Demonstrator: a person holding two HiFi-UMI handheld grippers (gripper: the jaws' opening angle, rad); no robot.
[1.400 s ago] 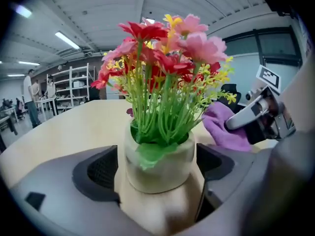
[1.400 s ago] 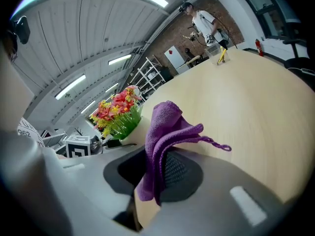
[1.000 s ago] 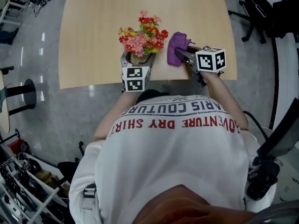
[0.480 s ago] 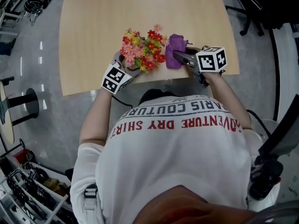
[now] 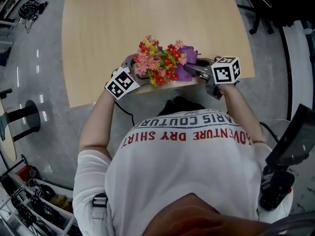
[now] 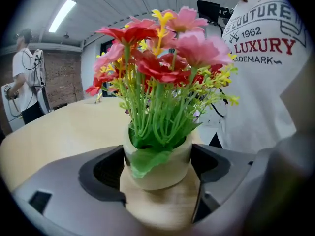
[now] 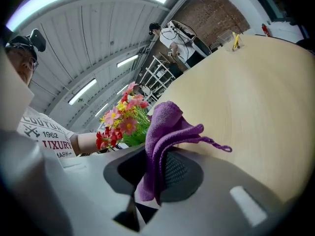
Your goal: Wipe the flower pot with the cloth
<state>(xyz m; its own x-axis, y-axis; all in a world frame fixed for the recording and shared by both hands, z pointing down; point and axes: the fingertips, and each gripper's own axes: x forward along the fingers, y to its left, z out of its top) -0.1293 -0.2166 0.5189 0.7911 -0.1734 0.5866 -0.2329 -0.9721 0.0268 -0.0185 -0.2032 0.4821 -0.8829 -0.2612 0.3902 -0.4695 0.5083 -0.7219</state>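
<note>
Dark office chairs [image 5: 275, 4] stand on the glossy grey floor [image 5: 39, 107] past the table's [image 5: 147, 14] far right corner, and racks of cables crowd the floor to the left. The person's white printed shirt [image 5: 187, 151] presses up to the table's near edge. There, near its middle, the left gripper [image 5: 140, 70] clamps the pot [image 6: 160, 168], a smooth, round, cream vessel, one jaw against each side. From above, plastic flowers [image 5: 160, 63] in red, pink and yellow on thin green stems hide the pot. Just right of them, toward the near right corner, the right gripper [image 7: 153, 173] pinches a purple cloth [image 7: 165, 127], soft, looped and bunched in folds, over pale wood grain.
</note>
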